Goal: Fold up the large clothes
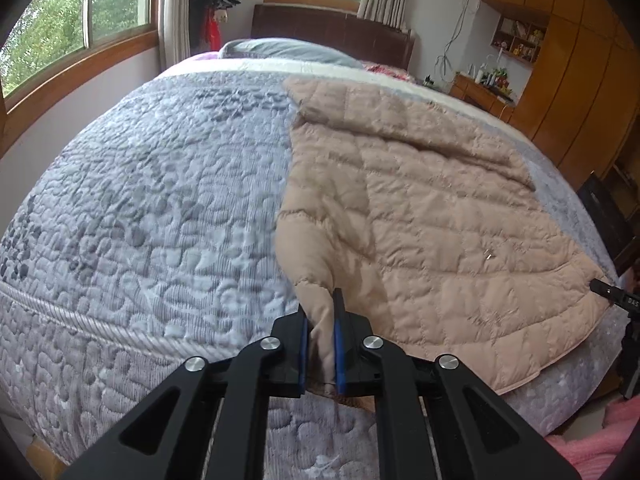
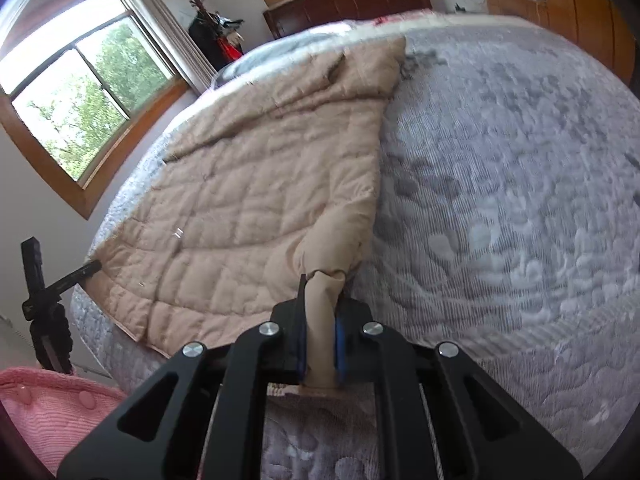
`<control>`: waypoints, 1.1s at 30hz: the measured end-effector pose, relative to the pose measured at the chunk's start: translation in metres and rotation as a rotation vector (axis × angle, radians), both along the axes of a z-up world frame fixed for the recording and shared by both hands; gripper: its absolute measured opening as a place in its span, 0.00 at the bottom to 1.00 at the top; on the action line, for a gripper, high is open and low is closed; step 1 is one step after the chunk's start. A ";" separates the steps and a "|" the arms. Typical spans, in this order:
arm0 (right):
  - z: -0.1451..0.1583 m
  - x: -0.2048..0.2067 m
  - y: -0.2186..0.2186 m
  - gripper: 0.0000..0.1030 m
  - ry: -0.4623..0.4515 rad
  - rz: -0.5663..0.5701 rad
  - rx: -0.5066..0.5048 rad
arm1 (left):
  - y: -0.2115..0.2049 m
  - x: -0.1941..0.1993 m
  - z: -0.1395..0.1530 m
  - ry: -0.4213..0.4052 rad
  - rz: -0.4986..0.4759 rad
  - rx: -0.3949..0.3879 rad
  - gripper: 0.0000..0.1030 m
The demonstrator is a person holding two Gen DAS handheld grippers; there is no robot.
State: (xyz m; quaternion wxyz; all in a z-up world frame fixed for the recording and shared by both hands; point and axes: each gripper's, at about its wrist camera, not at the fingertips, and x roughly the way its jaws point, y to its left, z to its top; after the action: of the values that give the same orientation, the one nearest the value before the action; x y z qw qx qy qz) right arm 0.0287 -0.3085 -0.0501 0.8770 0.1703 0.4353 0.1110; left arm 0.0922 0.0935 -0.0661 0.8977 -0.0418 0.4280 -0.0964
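Bed: grey-lilac quilted bedspread with a pebble pattern (image 1: 160, 200) fills both views.
Garment: large beige quilted padded coat (image 1: 440, 208) lies spread on the bedspread — right half of the left wrist view, left half of the right wrist view.
Left gripper (image 1: 320, 344): black, blue-padded, lower centre — clamped on the coat's near corner.
Right gripper (image 2: 322, 340): lower centre, clamped on a bunched beige corner.

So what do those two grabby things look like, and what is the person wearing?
Each gripper, left and right, is black plastic with angled arms, round silver bolts and blue pads inside its two flat fingers. The other gripper, seen from the side, carries small white lettering. Fuzzy pink knitted clothing shows at the frame edge, probably the person's.
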 end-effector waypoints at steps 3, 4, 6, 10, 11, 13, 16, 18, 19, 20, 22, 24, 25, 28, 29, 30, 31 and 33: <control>0.017 0.006 -0.001 0.08 -0.034 0.014 -0.001 | -0.002 0.005 0.014 -0.045 -0.017 -0.022 0.09; 0.025 0.011 -0.002 0.08 -0.048 0.020 0.004 | -0.002 0.007 0.018 -0.056 -0.022 -0.024 0.09; 0.035 0.020 -0.005 0.08 -0.065 0.031 0.012 | -0.003 0.014 0.029 -0.086 -0.034 -0.029 0.09; 0.065 0.051 -0.012 0.08 -0.104 0.051 0.010 | -0.004 0.037 0.051 -0.139 -0.041 -0.027 0.09; 0.071 0.059 -0.014 0.08 -0.109 0.054 0.012 | -0.005 0.045 0.058 -0.152 -0.045 -0.030 0.09; 0.086 0.083 -0.018 0.08 -0.115 0.064 0.021 | -0.007 0.063 0.071 -0.184 -0.055 -0.029 0.09; 0.102 0.115 -0.022 0.08 -0.111 0.065 0.021 | -0.011 0.101 0.091 -0.212 -0.068 -0.037 0.09; 0.113 0.146 -0.025 0.08 -0.101 0.067 0.017 | -0.015 0.131 0.103 -0.214 -0.073 -0.047 0.09; 0.116 0.159 -0.027 0.08 -0.092 0.068 0.016 | -0.018 0.142 0.107 -0.218 -0.076 -0.046 0.09; 0.118 0.169 -0.028 0.08 -0.084 0.067 0.017 | -0.020 0.156 0.111 -0.223 -0.073 -0.042 0.09; 0.121 0.201 -0.034 0.08 -0.056 0.056 0.024 | -0.024 0.188 0.114 -0.211 -0.064 -0.048 0.09; 0.120 0.224 -0.038 0.08 -0.031 0.044 0.032 | -0.028 0.219 0.113 -0.198 -0.052 -0.051 0.09; 0.117 0.241 -0.042 0.08 -0.012 0.034 0.038 | -0.029 0.236 0.110 -0.186 -0.042 -0.051 0.09; 0.109 0.282 -0.052 0.08 0.032 0.009 0.046 | -0.033 0.281 0.099 -0.155 -0.009 -0.051 0.09; 0.105 0.294 -0.055 0.08 0.048 0.001 0.047 | -0.034 0.297 0.094 -0.141 0.001 -0.050 0.09; 0.102 0.303 -0.057 0.08 0.061 -0.005 0.049 | -0.034 0.312 0.090 -0.132 0.015 -0.049 0.09; 0.096 0.318 -0.061 0.08 0.081 -0.017 0.050 | -0.034 0.322 0.086 -0.127 0.023 -0.046 0.09; 0.086 0.338 -0.066 0.08 0.113 -0.034 0.048 | -0.036 0.342 0.076 -0.117 0.035 -0.024 0.10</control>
State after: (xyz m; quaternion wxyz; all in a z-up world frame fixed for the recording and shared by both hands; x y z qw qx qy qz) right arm 0.3665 -0.3747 0.0361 0.8485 0.2046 0.4783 0.0968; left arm 0.4345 0.0571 0.0103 0.9220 -0.0542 0.3730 -0.0882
